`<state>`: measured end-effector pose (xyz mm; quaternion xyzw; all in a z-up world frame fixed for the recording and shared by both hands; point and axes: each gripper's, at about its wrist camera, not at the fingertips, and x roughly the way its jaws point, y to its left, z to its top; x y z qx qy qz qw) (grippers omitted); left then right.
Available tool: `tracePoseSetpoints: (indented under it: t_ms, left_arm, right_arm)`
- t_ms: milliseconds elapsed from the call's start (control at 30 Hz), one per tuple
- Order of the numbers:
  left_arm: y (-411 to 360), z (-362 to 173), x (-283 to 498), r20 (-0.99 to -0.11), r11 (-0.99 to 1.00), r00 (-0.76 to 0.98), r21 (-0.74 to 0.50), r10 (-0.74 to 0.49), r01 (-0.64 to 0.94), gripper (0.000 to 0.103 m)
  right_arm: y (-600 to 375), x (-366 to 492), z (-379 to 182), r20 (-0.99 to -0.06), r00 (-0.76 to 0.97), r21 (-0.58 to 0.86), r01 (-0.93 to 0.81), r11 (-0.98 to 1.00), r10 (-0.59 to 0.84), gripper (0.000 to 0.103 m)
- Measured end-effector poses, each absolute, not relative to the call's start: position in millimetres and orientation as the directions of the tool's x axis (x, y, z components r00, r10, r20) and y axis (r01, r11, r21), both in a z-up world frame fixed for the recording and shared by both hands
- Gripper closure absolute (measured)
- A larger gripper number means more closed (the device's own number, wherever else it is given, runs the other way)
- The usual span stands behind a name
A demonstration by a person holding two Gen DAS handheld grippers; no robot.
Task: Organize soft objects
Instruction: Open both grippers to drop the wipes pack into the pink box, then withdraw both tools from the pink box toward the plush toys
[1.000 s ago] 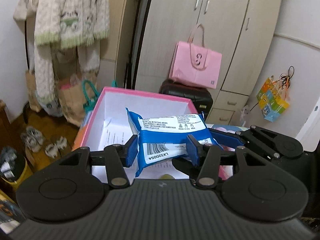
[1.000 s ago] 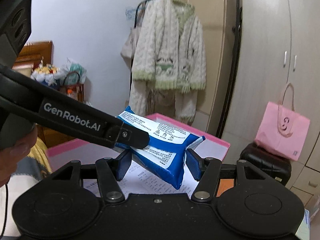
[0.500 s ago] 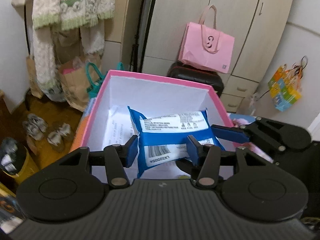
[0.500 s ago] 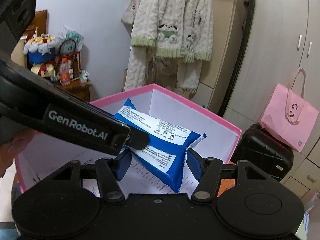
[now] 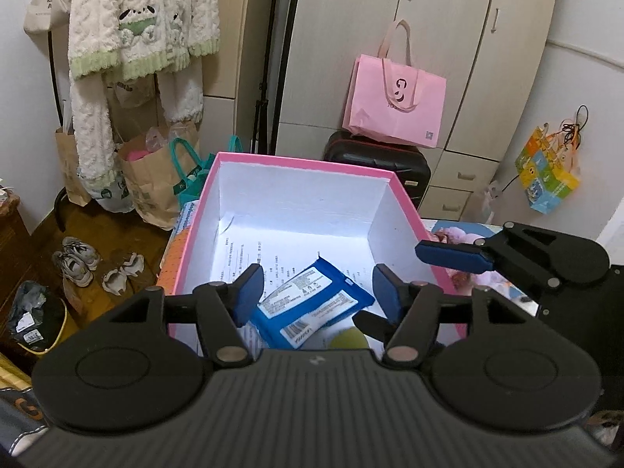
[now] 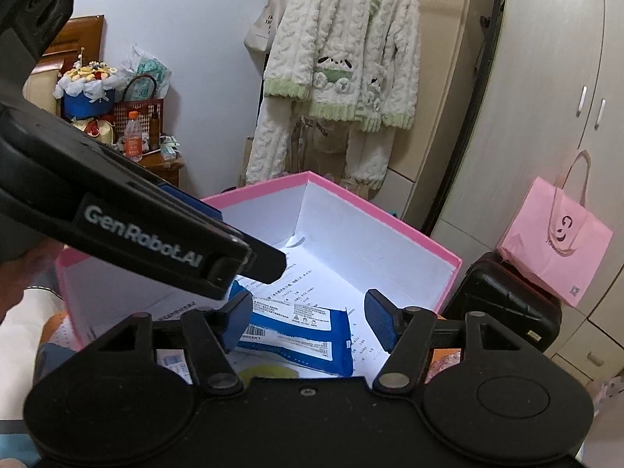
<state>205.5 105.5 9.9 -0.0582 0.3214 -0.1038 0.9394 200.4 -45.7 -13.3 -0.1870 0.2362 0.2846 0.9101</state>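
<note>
A blue and white soft pack (image 5: 312, 304) lies tilted on the printed paper on the floor of the pink box (image 5: 304, 160). My left gripper (image 5: 316, 288) hovers over it with jaws opening, and its pads are clear of the pack. In the right wrist view the same pack (image 6: 296, 331) lies below my right gripper (image 6: 308, 312), whose jaws are opening too, with no pad pressing on it. The left gripper's black arm (image 6: 156, 241) crosses this view from the left, over the pink box (image 6: 370, 210). A yellow-green round thing (image 5: 347, 337) peeks out beside the pack.
A black suitcase (image 5: 378, 156) with a pink bag (image 5: 394, 105) on top stands behind the box by the wardrobe. Paper bags (image 5: 152, 171) and shoes (image 5: 78, 261) sit on the floor at left, under a hanging fleece jacket (image 5: 144, 19). A side table (image 6: 156, 156) holds bottles.
Both grippers have let go of the blue pack, which dropped from between their pads onto the box floor. Both pairs of jaws stand wider, and the box fills more of each view.
</note>
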Motion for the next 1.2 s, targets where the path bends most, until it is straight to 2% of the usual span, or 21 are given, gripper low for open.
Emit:
tracePoseSetpoints:
  t_ms: [100, 167, 300, 600, 933, 1200]
  left_arm:
    - [104, 20, 191, -0.588, 0.974, 0.777, -0.158, -0.226, 0.163, 0.041]
    - [103, 29, 176, -0.568, 0.973, 0.790, -0.161, -0.230, 0.167, 0.034]
    - [97, 43, 149, -0.546, 0.967, 0.798, -0.156, -0.255, 0.201, 0.032]
    - [86, 68, 102, -0.528, 0.962, 0.806, -0.095, -0.266, 0.256, 0.019]
    - [69, 72, 70, -0.569, 0.941, 0.760, -0.081, -0.314, 0.328, 0.011]
    - [50, 67, 58, -0.603, 0.921, 0.715, -0.092, -0.353, 0.378, 0.008]
  right_arm:
    - [-48, 190, -5, -0.529, 0.724, -0.204, -0.615, 0.761, 0.443, 0.033]
    - [-49, 182, 0, -0.524, 0.729, -0.218, -0.614, 0.758, 0.440, 0.033]
    - [-52, 164, 11, -0.516, 0.728, -0.218, -0.621, 0.753, 0.452, 0.030]
    - [-72, 130, 34, -0.516, 0.715, -0.188, -0.632, 0.752, 0.472, 0.029]
    - [-105, 98, 46, -0.540, 0.692, -0.153, -0.641, 0.752, 0.480, 0.023]
    - [-139, 76, 45, -0.545, 0.695, -0.140, -0.626, 0.767, 0.468, 0.021]
